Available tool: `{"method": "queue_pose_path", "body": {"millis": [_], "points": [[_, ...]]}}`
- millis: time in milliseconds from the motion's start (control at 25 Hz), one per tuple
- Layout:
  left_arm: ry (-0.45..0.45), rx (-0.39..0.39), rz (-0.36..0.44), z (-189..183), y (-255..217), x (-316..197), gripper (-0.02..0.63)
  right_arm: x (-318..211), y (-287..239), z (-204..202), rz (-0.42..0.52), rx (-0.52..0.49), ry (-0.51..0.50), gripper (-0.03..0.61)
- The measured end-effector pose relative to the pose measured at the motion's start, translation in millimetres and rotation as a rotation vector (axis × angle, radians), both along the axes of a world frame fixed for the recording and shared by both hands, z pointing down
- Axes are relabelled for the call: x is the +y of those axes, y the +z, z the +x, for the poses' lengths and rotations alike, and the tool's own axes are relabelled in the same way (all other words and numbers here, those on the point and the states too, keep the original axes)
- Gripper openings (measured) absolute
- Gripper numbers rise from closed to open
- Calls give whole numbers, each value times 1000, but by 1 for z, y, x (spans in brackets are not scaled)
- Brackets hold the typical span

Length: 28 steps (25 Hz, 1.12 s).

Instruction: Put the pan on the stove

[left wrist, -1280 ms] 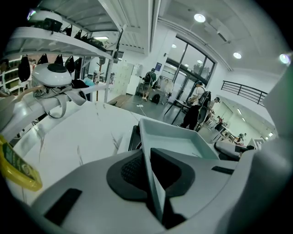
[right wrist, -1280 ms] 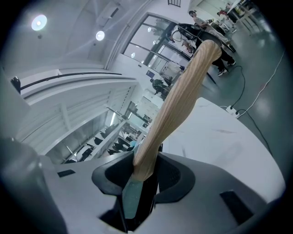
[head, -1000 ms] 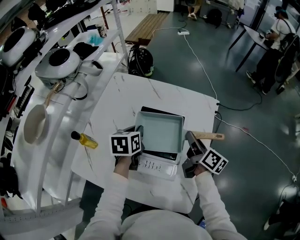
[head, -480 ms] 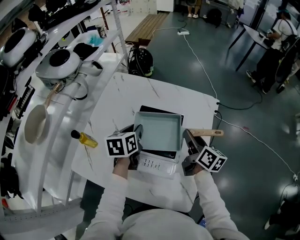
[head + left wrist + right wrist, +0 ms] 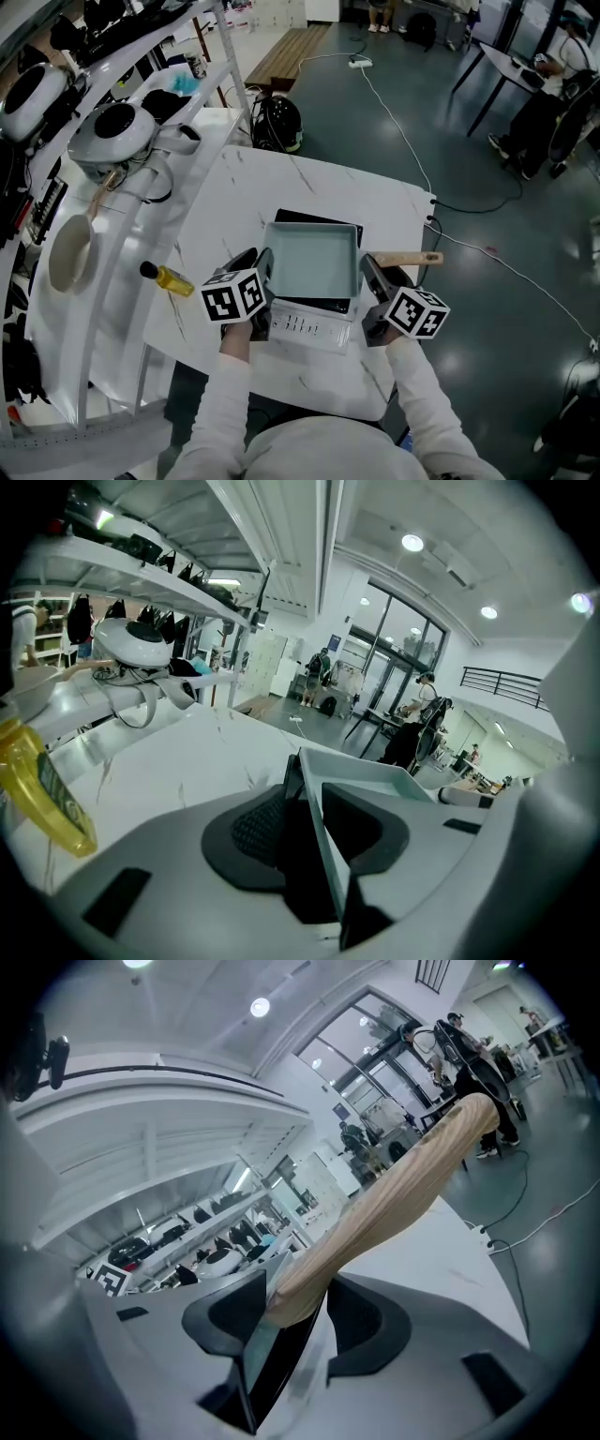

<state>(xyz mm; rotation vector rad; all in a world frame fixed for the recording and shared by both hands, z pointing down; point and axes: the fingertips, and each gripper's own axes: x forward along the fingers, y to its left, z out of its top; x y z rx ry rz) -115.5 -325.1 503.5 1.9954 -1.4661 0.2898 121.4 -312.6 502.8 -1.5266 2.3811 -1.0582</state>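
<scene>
A square pale-green pan [image 5: 314,262] with a wooden handle [image 5: 412,258] sits on the white portable stove [image 5: 309,330] at the table's near side. My left gripper [image 5: 262,269] is at the pan's left side, its jaws closed on the pan's thin left wall [image 5: 375,771]. My right gripper [image 5: 373,272] straddles the root of the handle [image 5: 403,1185] and the pan's right wall [image 5: 255,1344]. Its jaws are opening, with a gap showing beside the handle.
A yellow oil bottle [image 5: 169,278] lies on the white marble table [image 5: 244,178], left of the stove. The shelving at left holds a rice cooker [image 5: 114,131] and a pale round pan [image 5: 70,248]. A cable [image 5: 412,159] runs over the floor past the table's right edge.
Both marker cubes have drawn slightly back toward me, the left one also leftward. The pan stays on the stove.
</scene>
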Motion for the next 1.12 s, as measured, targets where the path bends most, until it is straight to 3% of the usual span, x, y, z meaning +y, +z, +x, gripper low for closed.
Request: {"method": "queue_pose_path", "body": {"millis": [200, 400, 1120], "points": [[-17, 4, 53, -4, -15, 2, 123, 3, -1, 5, 15, 86, -5, 242], [-5, -30, 91, -1, -23, 6, 123, 8, 1, 8, 7, 89, 6, 245], [42, -67, 52, 12, -12, 12, 121, 18, 5, 15, -2, 55, -3, 247]]}}
